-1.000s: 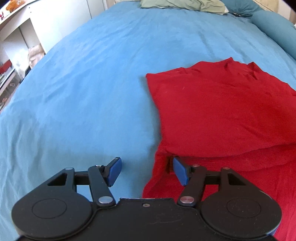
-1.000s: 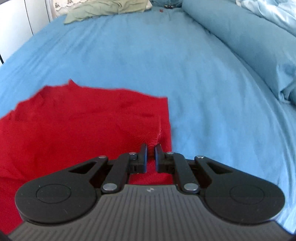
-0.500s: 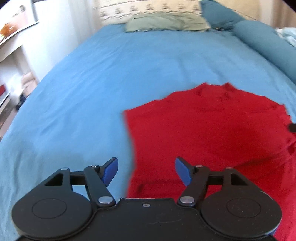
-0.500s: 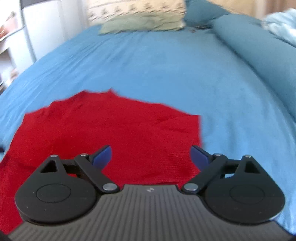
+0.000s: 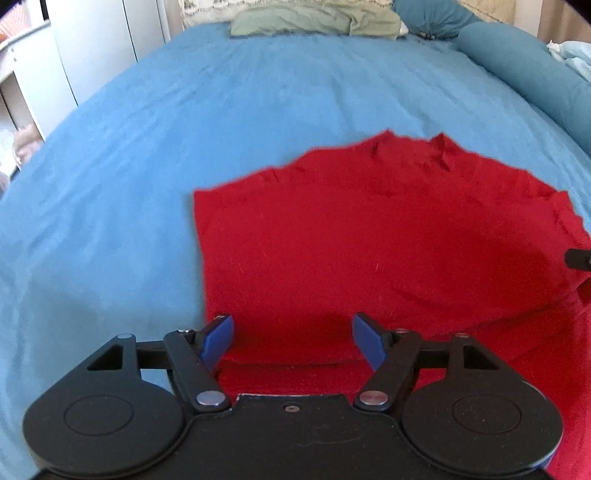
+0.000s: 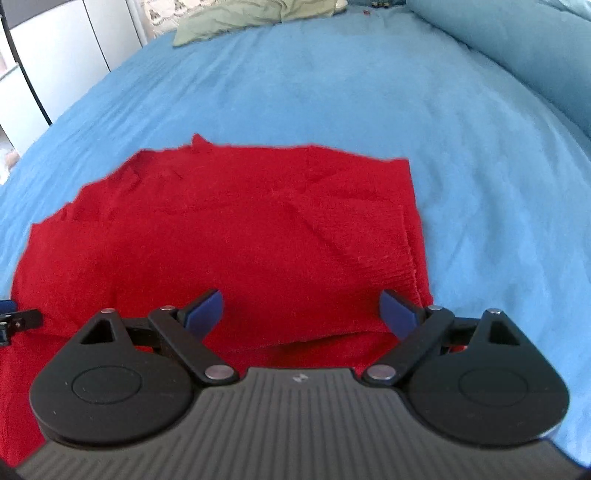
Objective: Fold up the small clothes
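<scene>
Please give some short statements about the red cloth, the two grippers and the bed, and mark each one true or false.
1. The left gripper is shut on the red knitted garment. False: its jaws stand open, holding nothing.
2. The garment lies on a blue bedsheet. True.
3. The right gripper is open. True.
4. A yellow pillow lies at the bed's far end. False: a pale green pillow lies there.
</scene>
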Tool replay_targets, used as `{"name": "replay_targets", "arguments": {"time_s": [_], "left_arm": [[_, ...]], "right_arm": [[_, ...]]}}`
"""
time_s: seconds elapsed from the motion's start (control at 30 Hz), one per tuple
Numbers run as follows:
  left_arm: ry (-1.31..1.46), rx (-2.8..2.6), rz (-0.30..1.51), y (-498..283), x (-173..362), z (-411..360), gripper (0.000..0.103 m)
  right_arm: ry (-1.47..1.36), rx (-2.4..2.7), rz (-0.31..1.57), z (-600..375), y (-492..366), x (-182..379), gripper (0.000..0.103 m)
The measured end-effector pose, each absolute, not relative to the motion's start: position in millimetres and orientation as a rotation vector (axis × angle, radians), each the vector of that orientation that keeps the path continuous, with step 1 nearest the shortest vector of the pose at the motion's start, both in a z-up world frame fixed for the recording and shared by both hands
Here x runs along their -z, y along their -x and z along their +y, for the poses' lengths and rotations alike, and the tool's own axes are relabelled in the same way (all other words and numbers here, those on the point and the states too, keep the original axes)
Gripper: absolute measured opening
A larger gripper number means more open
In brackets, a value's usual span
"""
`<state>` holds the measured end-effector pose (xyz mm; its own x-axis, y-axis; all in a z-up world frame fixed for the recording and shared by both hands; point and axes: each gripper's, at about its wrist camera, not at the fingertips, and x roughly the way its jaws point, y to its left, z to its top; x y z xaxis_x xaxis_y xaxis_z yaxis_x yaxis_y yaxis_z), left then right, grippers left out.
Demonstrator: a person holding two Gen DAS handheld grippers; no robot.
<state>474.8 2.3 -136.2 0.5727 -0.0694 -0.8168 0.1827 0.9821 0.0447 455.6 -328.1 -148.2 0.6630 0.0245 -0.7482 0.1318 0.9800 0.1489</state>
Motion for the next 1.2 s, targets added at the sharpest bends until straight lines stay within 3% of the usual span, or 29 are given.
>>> {"name": "replay_targets", "arguments": {"time_s": [0.3,0.47,0.77,1.03,1.07,1.2], "left_arm": [[-0.087,0.147,0.816,-409.0,45.4,37.6,0.078],[-0.066,0.127,0.897,-351.8,33.3,66.8,0.078],[-0.036,0.087,1.177,-250.4,80.8,99.6,0.076],[-0.023,0.148,1.280,-204.3,124.4,92.0,0.069],[-0.016,0.154,1.294,-201.5,129.1,90.8,0.064],[-0.003,0.146,1.287,-196.9,132.8,86.9,0.064]], "right_arm": [[-0.133,-0.006,0.707,-340.7,-384.8,59.3,0.103],[-0.126,-0.012,0.786,-350.7,-322.7,33.8,0.103],[-0.187,0.084,1.055,-348.6,-224.2,69.9,0.103],[-0.328,0.228,1.227,-343.8,-162.0,117.9,0.102],[-0.343,0.233,1.249,-344.5,-157.3,123.8,0.097],[-0.330,0.219,1.321,-338.7,-143.3,139.0,0.083]]}}
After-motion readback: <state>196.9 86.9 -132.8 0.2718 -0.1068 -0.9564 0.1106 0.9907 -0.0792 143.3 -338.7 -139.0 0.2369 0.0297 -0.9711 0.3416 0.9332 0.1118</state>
